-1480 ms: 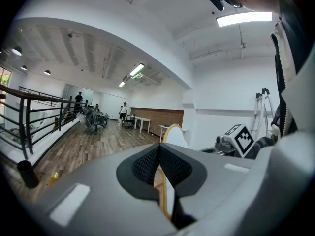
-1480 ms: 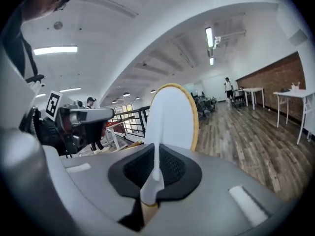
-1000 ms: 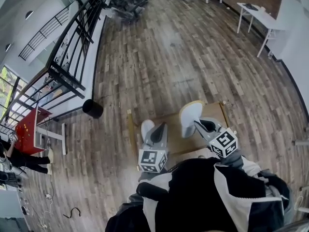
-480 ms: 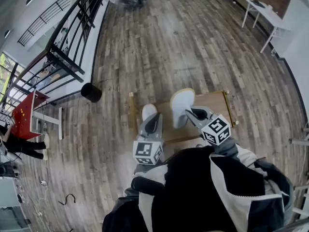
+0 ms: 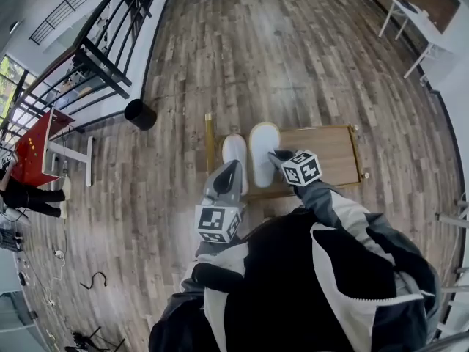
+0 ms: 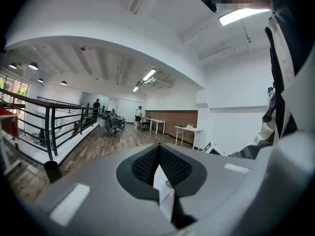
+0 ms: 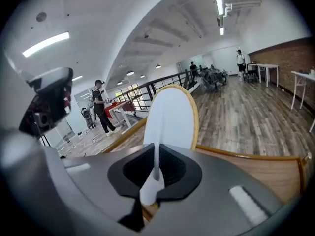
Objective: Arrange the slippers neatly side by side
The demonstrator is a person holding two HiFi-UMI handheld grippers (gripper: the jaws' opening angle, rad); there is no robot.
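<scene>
While the person is standing on the wood floor (image 5: 293, 64), two white slippers are showing side by side on one low wooden board (image 5: 326, 149), a little above the middle of the head view. The left slipper (image 5: 234, 151) and the right slipper (image 5: 264, 147) are sitting just beside each other at the left end of the board. Their long sides are lined up and their toes are pointing to the top of the frame. The right slipper is reaching a bit higher in the frame than the left one. I cannot tell if the right slipper is lying fully flat.

The person is holding two grippers, one in each hand. The left gripper (image 5: 234, 166) is pointing up the frame at the heel of the left slipper. Its jaws are squeezed together and are pinching a thin white bit of that slipper. The right gripper (image 5: 273, 154) is sitting at the lower right side of the right slipper. Its jaws are narrow and are pinching the slipper's thin edge. In the right gripper view this slipper is stretching away from the jaws, white with a tan rim.

One black round bin (image 5: 139, 114) is standing on the floor, left of the board. One red table (image 5: 33, 149) is showing at the left edge, one black railing (image 5: 95, 57) at the upper left, and one white table (image 5: 414, 9) at the upper right.
</scene>
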